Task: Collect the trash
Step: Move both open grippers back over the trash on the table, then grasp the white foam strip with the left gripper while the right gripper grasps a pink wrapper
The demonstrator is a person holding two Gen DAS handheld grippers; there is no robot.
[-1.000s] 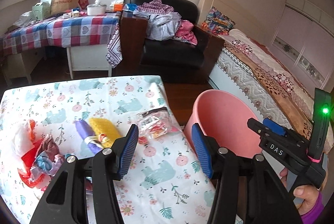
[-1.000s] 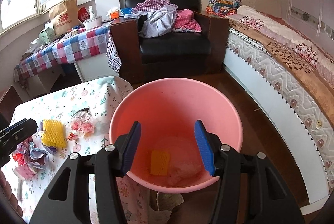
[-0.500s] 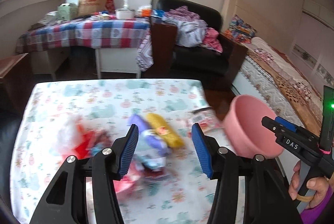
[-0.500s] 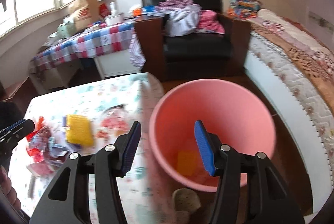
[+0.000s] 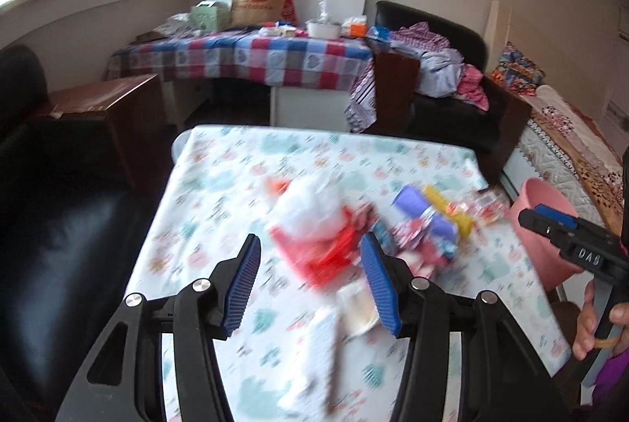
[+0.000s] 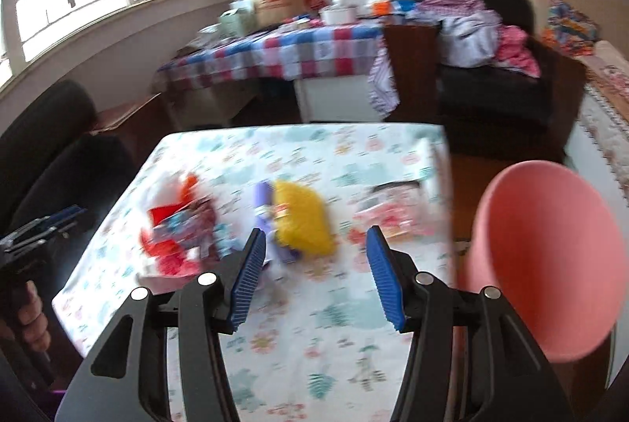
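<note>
Both grippers hang over the table w/ floral cloth; left gripper and right gripper have jaws apart, nothing between the pads. Trash pile sits mid-table, blurred; yellow sponge beside it. Pink bin stands off the table's right edge. Near cloth is bare. "DAS" reads on right gripper's body.

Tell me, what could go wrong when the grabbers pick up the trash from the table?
1. The wrappers lie in a tangled red pile, so the open left tool might lift several and drop some.
2. The clear packet sits near the table edge and could get knocked to the floor.
3. The pink bucket stands off the table's side, so a piece carried over could miss it.
</note>
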